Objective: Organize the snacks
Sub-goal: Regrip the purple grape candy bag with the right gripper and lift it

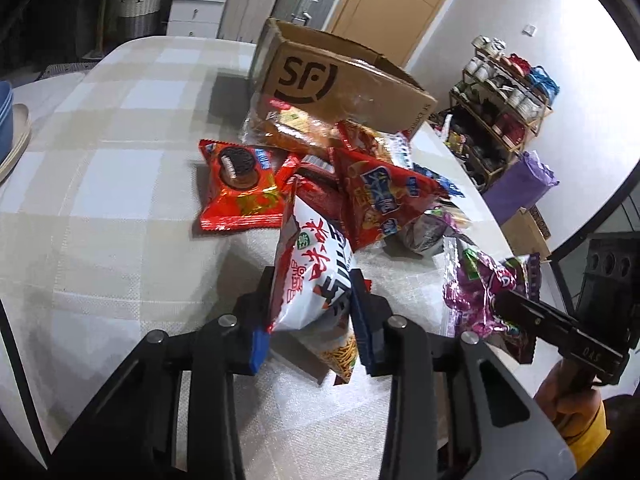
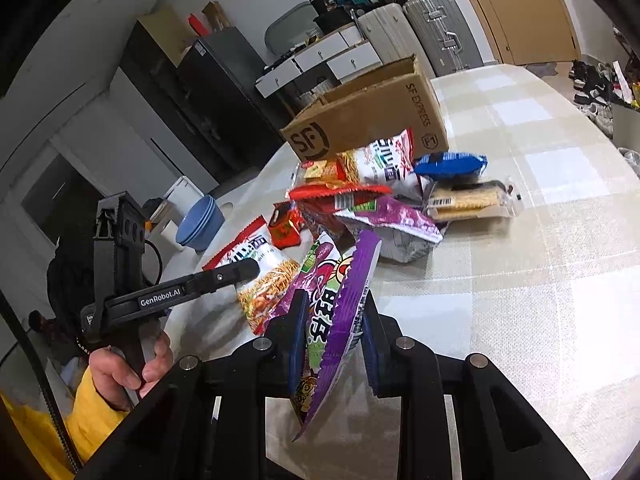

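The left hand-held gripper (image 1: 312, 300) is pinching a white noodle-snack packet (image 1: 310, 276) above the checked worktop (image 1: 100, 184). The right hand-held gripper (image 2: 334, 336) is clamping a purple snack packet (image 2: 340, 304). Beyond them, a pile of snack packets (image 1: 360, 184) is lying before an open cardboard box (image 1: 340, 84).

Glossy, crinkled plastic-foil snack packets (image 1: 360, 184) at frame centre lie on a matt woven checked cloth over the table (image 1: 100, 200), beside a matt brown cardboard box (image 1: 360, 84).
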Available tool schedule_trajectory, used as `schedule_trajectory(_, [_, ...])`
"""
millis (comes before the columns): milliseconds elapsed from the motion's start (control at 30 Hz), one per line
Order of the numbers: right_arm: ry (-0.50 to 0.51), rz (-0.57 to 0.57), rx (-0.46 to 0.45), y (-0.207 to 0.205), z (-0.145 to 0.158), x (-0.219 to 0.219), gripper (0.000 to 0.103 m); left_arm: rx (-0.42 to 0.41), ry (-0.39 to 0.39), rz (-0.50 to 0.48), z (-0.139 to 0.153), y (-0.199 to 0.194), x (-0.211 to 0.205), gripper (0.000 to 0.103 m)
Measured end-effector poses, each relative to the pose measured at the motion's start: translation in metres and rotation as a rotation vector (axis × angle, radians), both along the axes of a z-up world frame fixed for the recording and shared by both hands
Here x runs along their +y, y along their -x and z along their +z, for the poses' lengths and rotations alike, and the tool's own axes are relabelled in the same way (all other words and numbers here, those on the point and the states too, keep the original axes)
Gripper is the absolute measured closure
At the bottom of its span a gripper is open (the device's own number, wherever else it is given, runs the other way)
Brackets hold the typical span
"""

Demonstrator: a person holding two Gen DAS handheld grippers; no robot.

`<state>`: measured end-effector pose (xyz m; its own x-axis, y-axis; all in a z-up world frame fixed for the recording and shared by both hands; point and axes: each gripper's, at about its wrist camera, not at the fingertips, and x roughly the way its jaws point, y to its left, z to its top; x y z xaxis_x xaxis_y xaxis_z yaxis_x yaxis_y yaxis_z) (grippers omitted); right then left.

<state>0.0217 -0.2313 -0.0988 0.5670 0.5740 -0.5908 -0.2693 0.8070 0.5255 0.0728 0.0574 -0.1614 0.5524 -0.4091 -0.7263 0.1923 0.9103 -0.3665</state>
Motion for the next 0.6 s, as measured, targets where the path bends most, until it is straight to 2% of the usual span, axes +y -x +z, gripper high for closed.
schedule_trajectory(267, [-0.001, 0.003, -0.011, -0.001, 0.004, 0.0, 0.078, -0.021, -0.004, 0.003, 0.01, 0.003, 0.001, 0.073])
schedule_trajectory(467, [-0.002, 0.0, 0.05, -0.009, -0.015, 0.001, 0.078, -0.024, 0.002, 0.008, 0.013, 0.004, 0.007, 0.073])
schedule_trajectory(600, [-0.009, 0.03, 0.0, -0.006, -0.003, 0.005, 0.085, -0.037, -0.002, 0.005, 0.017, 0.006, 0.007, 0.073])
